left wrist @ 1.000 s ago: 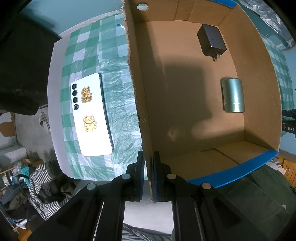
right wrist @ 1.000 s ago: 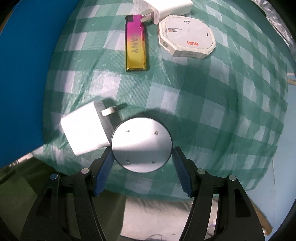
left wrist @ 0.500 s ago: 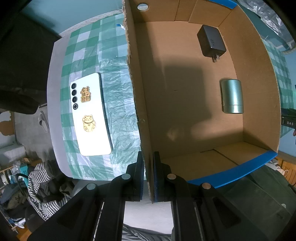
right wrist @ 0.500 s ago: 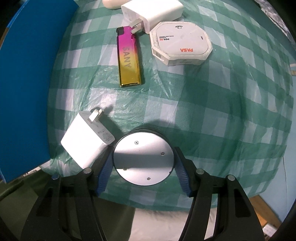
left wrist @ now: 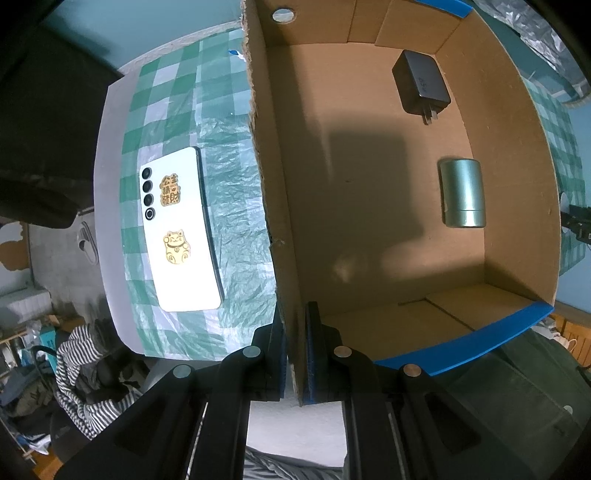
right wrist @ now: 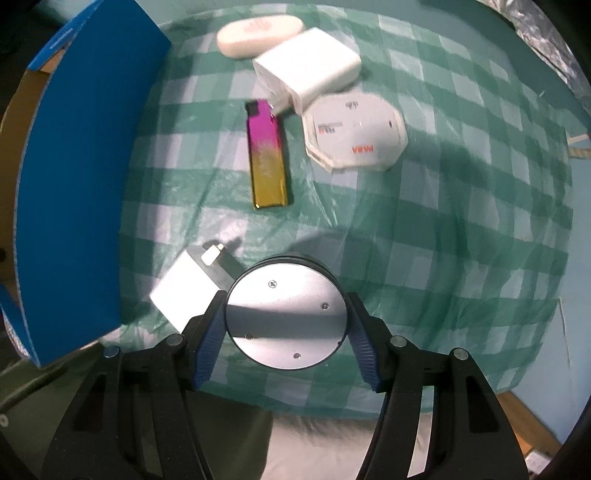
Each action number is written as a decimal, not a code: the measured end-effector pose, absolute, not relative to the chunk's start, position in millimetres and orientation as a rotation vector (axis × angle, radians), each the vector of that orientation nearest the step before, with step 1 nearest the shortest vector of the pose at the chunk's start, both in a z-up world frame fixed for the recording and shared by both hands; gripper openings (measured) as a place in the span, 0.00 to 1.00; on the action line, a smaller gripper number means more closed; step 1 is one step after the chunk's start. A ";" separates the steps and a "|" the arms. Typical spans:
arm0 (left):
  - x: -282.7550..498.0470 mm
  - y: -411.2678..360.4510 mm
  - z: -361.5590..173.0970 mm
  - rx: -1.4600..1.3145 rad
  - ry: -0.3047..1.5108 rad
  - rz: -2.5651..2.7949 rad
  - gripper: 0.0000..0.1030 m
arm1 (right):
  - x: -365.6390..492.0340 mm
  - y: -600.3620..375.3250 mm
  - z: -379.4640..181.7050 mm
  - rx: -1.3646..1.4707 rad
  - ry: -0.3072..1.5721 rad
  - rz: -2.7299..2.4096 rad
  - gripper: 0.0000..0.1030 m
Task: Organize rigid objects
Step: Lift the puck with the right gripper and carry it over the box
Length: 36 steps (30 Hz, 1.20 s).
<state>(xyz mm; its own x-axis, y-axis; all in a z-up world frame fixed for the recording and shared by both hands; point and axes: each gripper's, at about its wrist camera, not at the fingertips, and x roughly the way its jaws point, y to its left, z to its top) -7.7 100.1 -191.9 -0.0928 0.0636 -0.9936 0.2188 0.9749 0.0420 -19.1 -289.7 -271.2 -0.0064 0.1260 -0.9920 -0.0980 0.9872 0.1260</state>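
Note:
My left gripper point(left wrist: 294, 354) is shut on the near wall of the cardboard box point(left wrist: 280, 236), one pad on each side of it. Inside the box lie a black charger point(left wrist: 421, 83) and a green metal cylinder point(left wrist: 462, 192). A white phone point(left wrist: 179, 230) lies on the checked cloth to the left of the box. My right gripper point(right wrist: 286, 328) is shut on a round silver disc point(right wrist: 286, 317) and holds it above the cloth. Beneath it on the left lies a small white charger point(right wrist: 188, 291).
In the right wrist view a pink-and-gold lighter point(right wrist: 266, 155), a bigger white charger point(right wrist: 310, 70), a white octagonal box point(right wrist: 354, 131) and a white oval case point(right wrist: 258, 31) lie further out. The box's blue outer wall point(right wrist: 74, 184) stands at the left.
My right gripper has risen with the disc, so the lighter, chargers and octagonal box look smaller and the oval case has come into view. The left gripper and box have not moved.

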 end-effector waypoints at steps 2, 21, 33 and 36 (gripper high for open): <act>-7.5 100.1 -191.3 0.215 1.662 -0.131 0.08 | -8.5 -284.6 -259.9 0.016 1.566 0.183 0.61; -3.9 100.6 -190.5 0.202 1.663 -0.130 0.08 | 13.9 -241.6 -198.4 -0.051 1.512 0.266 0.61; -3.6 101.7 -193.1 0.194 1.664 -0.128 0.08 | 30.6 -193.0 -166.2 -0.121 1.442 0.356 0.61; -3.1 101.5 -193.3 0.192 1.664 -0.129 0.08 | 37.4 -178.3 -158.5 -0.129 1.425 0.382 0.61</act>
